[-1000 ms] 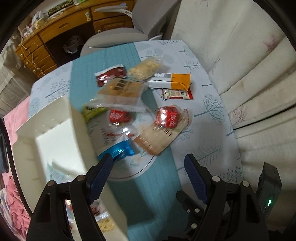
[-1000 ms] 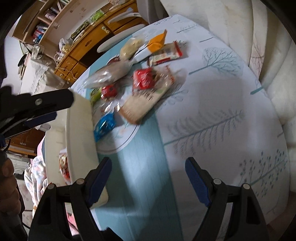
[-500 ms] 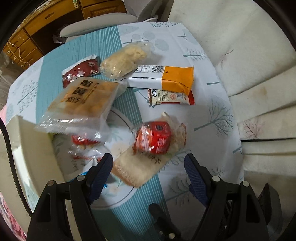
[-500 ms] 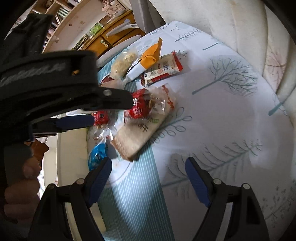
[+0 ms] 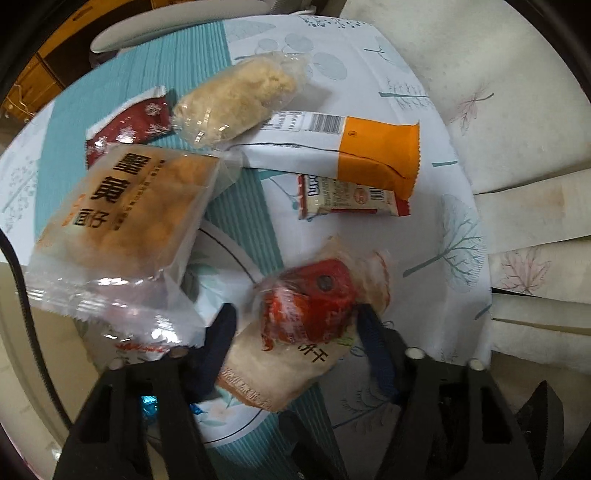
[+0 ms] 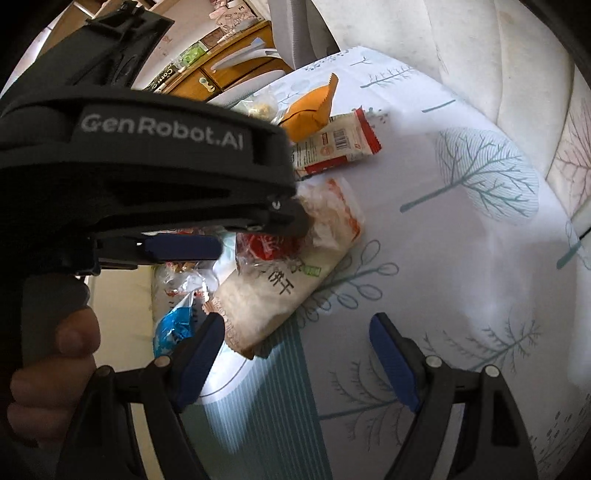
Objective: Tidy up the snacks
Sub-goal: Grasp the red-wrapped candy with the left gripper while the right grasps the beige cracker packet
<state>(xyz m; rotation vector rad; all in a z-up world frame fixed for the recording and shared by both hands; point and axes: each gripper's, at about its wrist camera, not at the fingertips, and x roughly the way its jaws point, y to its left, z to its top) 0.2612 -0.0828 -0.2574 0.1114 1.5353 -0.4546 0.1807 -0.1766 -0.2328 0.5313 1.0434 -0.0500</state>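
Snack [image 5: 308,304] — seemingly between left claw [image 5: 297,323]

Wood desk [image 6: 207,79], grey chair [image 6: 295,29] behind

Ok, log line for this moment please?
left tongs: closing around red snack pack | right tongs: open, empty, above tablecloth | pack lies on beige biscuit bag
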